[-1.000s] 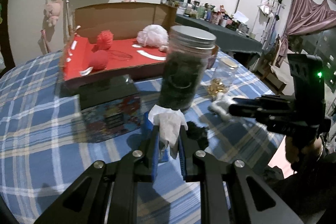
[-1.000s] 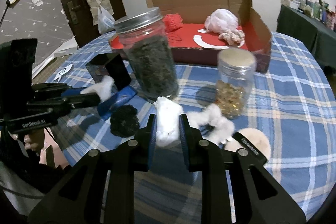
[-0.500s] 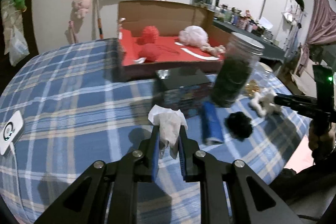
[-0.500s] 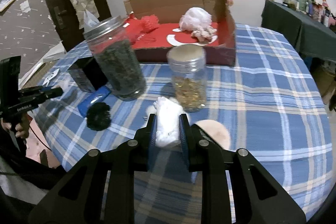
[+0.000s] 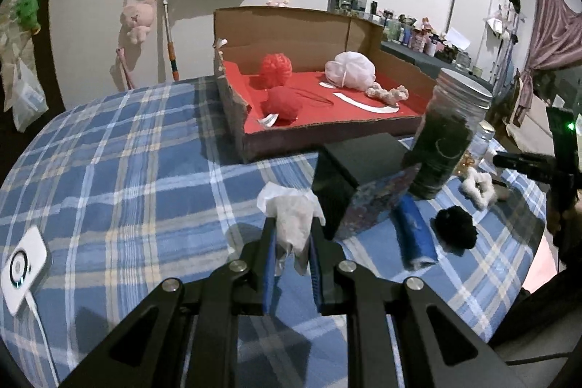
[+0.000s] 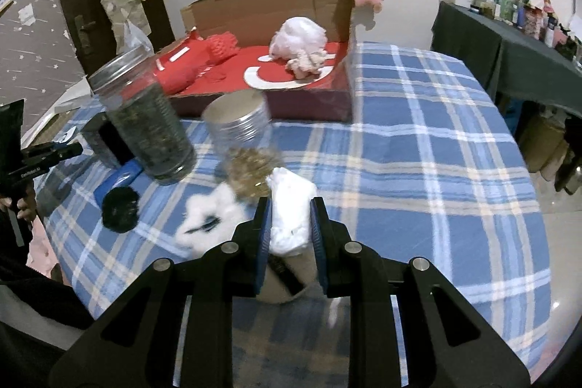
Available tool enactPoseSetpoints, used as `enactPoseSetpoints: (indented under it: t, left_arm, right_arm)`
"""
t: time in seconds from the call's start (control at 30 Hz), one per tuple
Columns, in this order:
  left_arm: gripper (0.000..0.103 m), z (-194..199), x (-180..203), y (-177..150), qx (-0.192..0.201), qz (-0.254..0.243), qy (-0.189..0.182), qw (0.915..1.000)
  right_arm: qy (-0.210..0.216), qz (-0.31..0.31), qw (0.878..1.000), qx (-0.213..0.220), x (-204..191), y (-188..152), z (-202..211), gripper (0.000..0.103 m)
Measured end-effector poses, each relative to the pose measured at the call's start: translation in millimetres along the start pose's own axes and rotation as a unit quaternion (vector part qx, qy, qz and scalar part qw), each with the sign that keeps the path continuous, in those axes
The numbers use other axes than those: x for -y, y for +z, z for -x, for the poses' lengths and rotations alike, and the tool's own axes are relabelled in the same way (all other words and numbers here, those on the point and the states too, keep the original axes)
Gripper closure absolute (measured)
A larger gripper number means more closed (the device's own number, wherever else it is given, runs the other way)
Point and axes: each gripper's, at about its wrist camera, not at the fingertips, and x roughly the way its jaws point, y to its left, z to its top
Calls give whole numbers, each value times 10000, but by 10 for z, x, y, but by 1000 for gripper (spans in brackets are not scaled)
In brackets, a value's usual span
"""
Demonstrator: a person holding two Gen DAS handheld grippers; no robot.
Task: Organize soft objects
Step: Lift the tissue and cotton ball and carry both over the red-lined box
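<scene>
1. Blue plaid cloth (image 5: 120, 151) lies bare across the left half of the left wrist view; only a white device (image 5: 22, 260) sits at its lower-left edge. In the right wrist view the cloth's right half is open as far as the table's curved edge.
2. A cardboard box (image 5: 291, 28) with a red floor stands at upper centre, holding red yarn balls (image 5: 282, 100) and a white puff (image 5: 349, 73).
3. Right of centre crowd a dark jar (image 5: 449, 137), a black box (image 5: 358, 170), a blue roll (image 5: 414, 228) and a black pompom (image 5: 456, 231).
4. The left gripper (image 5: 293, 235) is clamped on a crumpled white tissue (image 5: 291, 210).
5. The right gripper (image 6: 290, 220) pinches a soft white wad (image 6: 291, 206), low centre, beside a white scrunchie (image 6: 207, 220).
</scene>
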Motion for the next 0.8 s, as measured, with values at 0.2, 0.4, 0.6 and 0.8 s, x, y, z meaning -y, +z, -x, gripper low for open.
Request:
enactPoseSetpoints:
  t: [0.2,0.4,0.6,0.8]
  left_arm:
    - [86,-96,-49,180,2,-278,-52,9996]
    - [86,-168,-58,370,-29,-512,-103,9986]
    - [86,-219,-50,601,-31,-666,-313,9973]
    - [86,-302,70,858,-16,-833,-520,9952]
  right_arm:
    - [-20,190,9998,-39,97,179,-68,83]
    - [211,317,9992,-159,142,387,-198,83]
    - [715,255,9970,-181,204,658,-282,83]
    - [1093,315,9934,-174,172,946,-354,83]
